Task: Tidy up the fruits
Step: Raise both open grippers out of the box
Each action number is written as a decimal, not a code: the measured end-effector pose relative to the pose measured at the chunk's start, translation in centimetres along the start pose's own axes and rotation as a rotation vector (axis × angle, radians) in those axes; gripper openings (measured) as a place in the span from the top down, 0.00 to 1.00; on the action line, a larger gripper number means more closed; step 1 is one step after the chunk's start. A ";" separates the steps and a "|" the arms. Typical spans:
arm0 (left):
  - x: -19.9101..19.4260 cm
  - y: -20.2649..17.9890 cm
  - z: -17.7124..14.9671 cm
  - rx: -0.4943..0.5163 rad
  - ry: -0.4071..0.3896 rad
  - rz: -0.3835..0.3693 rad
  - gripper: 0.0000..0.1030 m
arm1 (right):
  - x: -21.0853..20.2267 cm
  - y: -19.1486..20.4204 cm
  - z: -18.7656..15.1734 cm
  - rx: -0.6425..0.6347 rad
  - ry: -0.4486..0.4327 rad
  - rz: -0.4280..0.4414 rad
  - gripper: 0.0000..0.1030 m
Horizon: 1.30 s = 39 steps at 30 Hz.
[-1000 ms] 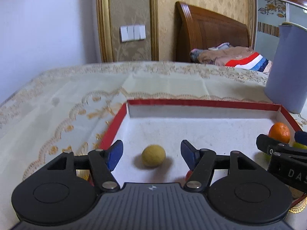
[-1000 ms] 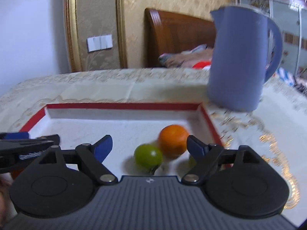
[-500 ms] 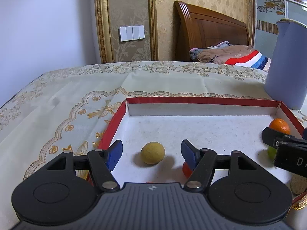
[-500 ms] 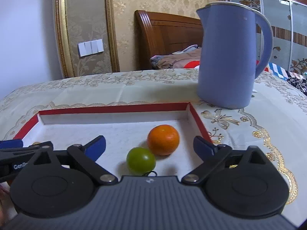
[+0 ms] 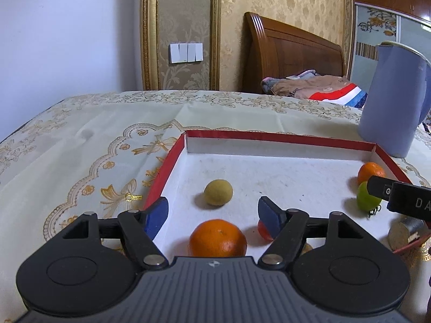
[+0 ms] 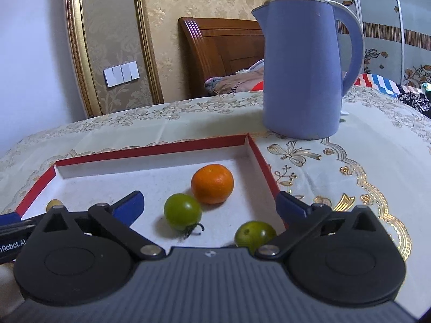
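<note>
Left wrist view, near to far: left gripper (image 5: 212,215) has its fingers apart and opening, pads pressing on nothing. Near orange (image 5: 218,238) sits at bottom centre of frame, between the two fingers but behind their tips, close to the gripper body. Small red fruit (image 5: 264,232) mostly hidden behind the right-hand finger. Yellow fruit (image 5: 218,192) lies just beyond the tips, slightly left of centre.

Right wrist view: right gripper (image 6: 210,204) fingers wide apart and opening, nothing between the pads. Lower green fruit (image 6: 254,234) sits bottom right of centre, close inside the right-hand finger. Stemmed green fruit (image 6: 183,211) centre, far orange (image 6: 212,183) just beyond it; whether they touch, cannot tell.

All fruits lie inside the red-rimmed tray (image 6: 150,149) on the desk (image 6: 336,167). Blue kettle (image 6: 301,70) stands beyond, upper right.

Judgement: all round, no long axis; left nearer the orange-yellow pair, right nearer the greens
</note>
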State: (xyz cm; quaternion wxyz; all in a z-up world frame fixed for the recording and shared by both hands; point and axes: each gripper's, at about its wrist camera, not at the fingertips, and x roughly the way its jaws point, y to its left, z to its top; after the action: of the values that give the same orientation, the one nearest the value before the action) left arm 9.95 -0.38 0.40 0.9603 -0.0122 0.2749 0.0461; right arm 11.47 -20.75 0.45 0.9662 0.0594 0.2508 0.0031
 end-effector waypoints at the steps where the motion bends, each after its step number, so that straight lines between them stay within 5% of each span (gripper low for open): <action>1: -0.2 0.0 -0.1 0.006 -0.003 0.003 0.29 | -0.2 0.0 0.0 -0.002 -0.003 0.001 0.00; 20: -3.6 0.9 -2.5 -0.004 -0.029 -0.005 0.29 | -3.7 -1.1 -2.0 0.036 -0.022 0.048 0.00; 30: -5.2 1.2 -3.2 -0.025 -0.051 -0.011 0.25 | -7.2 -2.3 -2.8 0.078 -0.136 0.037 0.00; 39: -5.8 1.2 -3.8 -0.017 -0.031 -0.032 0.23 | -7.7 -2.7 -3.3 0.075 -0.104 0.043 0.00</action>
State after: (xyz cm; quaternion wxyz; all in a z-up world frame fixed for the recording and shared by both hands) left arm 2.91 0.16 0.24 0.9649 -0.0241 0.2595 0.0330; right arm 3.10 -23.36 0.96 0.9747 0.1011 0.1988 0.0113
